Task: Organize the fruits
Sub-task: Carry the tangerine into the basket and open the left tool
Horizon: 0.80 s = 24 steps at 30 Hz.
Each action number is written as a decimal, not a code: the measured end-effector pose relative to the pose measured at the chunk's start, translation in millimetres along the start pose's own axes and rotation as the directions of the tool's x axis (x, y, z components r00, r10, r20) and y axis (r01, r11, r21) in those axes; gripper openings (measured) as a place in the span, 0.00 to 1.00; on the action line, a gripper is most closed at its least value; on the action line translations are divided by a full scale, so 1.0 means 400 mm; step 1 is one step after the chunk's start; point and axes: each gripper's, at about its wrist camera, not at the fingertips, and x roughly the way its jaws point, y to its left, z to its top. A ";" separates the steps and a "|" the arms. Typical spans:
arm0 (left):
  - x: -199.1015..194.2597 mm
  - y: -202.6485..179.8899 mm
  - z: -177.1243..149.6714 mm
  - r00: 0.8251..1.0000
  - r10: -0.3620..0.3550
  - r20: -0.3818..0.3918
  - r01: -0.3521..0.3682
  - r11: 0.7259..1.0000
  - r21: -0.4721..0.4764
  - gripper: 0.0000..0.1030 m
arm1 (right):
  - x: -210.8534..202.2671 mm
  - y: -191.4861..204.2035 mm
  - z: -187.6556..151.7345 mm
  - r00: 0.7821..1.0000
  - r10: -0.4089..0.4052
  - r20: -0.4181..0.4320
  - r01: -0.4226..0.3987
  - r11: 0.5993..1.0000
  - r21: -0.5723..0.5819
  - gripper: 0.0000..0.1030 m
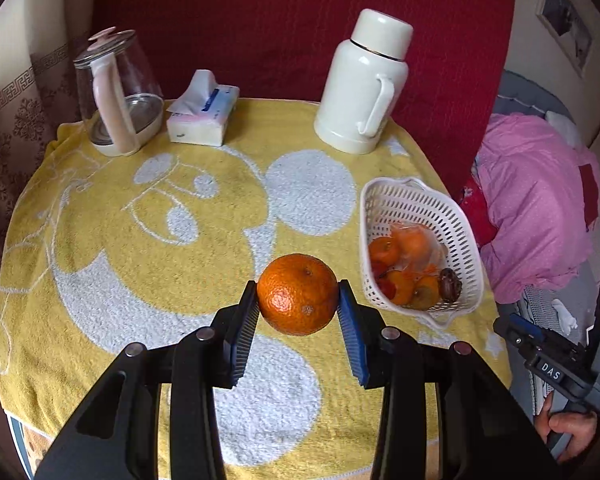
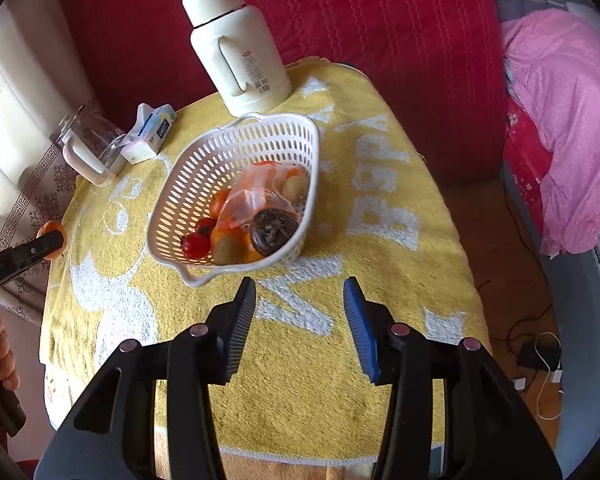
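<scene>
Jaws of the left gripper [image 1: 299, 296] are pinching the orange [image 1: 298, 294] at its sides, lifting it above the yellow towel [image 1: 100, 248] — likely bound for the white basket [image 1: 380, 200] nearby on its right. The right gripper [image 2: 300, 300] is gaping, holding nothing. The orange is looking glossy, dimpled, blemished in spots.

Left gripper [image 1: 299, 312] jaws clamp orange [image 1: 298, 294] beside basket [image 1: 416, 204].

You are in a home, likely a bedroom: a desk under a yellow cartoon towel [image 1: 148, 248], glass kettle [image 1: 116, 92], thermos [image 1: 364, 80], tissue pack [image 1: 202, 114], pink quilt [image 2: 560, 120], red upholstery [image 1: 292, 20] behind.
</scene>
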 end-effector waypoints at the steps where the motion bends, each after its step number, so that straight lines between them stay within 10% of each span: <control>1: 0.012 -0.018 0.006 1.000 -0.009 -0.004 0.009 1.000 0.010 0.39 | -0.005 -0.010 -0.006 1.000 -0.005 0.001 0.005 1.000 0.004 0.45; 24: 0.274 -0.268 0.055 0.990 -0.073 -0.121 0.090 0.985 0.144 0.39 | -0.040 -0.161 -0.056 0.998 -0.050 -0.039 0.052 0.997 0.061 0.47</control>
